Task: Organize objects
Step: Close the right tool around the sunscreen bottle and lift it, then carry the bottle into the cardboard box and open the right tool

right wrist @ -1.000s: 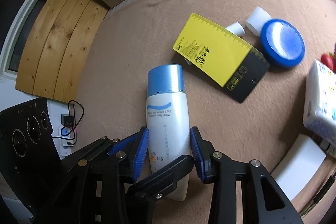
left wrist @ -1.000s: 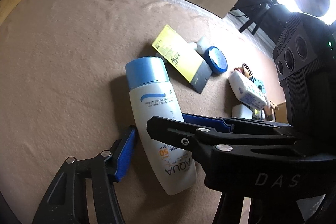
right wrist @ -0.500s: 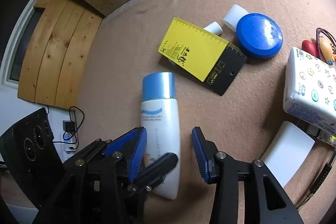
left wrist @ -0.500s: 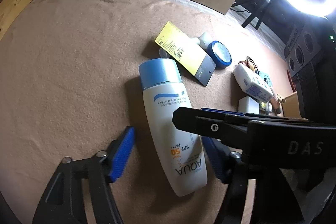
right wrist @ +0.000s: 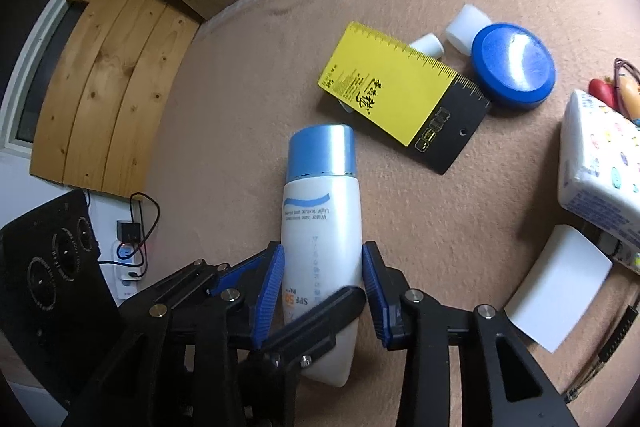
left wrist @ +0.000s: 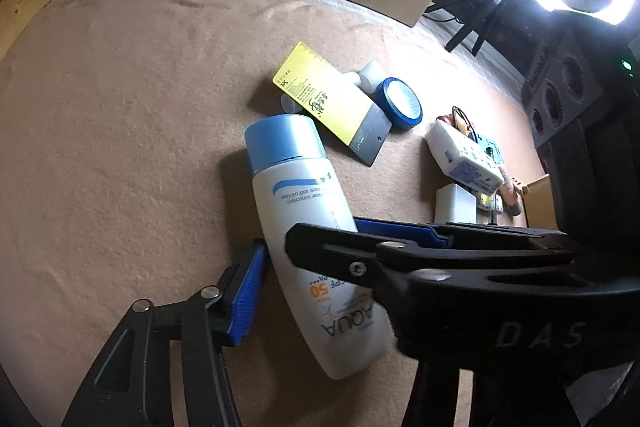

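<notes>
On the brown felt desk (right wrist: 224, 99), both grippers sit around the white sunscreen bottle with a blue cap (right wrist: 322, 223). The right gripper (right wrist: 323, 281) squeezes it; the left gripper (left wrist: 306, 255) touches it too. Other things wait unsorted.

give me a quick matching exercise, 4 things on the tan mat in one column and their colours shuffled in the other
Things:
1. bottle cap
2. ruler card
3. round tin lid
4. tissue pack

Colours:
A. dark blue
B. white with coloured dots
C. light blue
D. yellow and black

Pairs: 1-C, 2-D, 3-A, 4-B
</notes>
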Tool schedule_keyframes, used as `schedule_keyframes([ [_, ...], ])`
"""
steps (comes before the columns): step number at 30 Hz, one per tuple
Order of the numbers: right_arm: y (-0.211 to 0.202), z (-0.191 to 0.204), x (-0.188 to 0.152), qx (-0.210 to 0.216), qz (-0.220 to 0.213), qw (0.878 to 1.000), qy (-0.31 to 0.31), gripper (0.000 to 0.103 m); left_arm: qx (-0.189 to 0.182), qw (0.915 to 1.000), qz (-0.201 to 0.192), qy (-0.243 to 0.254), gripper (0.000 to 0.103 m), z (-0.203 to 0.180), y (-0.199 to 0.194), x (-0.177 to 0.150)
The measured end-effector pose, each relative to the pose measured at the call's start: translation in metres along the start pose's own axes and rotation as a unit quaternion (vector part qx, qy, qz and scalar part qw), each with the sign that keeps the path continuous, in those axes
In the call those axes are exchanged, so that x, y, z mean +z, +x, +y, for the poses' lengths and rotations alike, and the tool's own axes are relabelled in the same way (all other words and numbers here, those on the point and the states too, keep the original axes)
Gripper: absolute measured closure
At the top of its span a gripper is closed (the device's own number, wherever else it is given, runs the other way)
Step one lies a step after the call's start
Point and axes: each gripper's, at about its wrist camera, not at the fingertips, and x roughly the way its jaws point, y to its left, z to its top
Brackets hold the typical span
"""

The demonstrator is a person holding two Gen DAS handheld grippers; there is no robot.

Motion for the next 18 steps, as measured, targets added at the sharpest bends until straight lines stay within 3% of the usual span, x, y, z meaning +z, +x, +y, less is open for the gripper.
schedule_keyframes([
  [9,-0.054,-0.001,-0.017,0.008,-0.054,0.999,-0.002,0.067,0.003,0.9989,-0.034,0.032,0.047,-0.043,-0.029,-0.003],
  [18,-0.14,-0.052,-0.065,-0.009,-0.123,0.992,0.029,0.067,-0.026,0.9928,-0.044,0.108,0.047,-0.142,-0.036,-0.015],
])
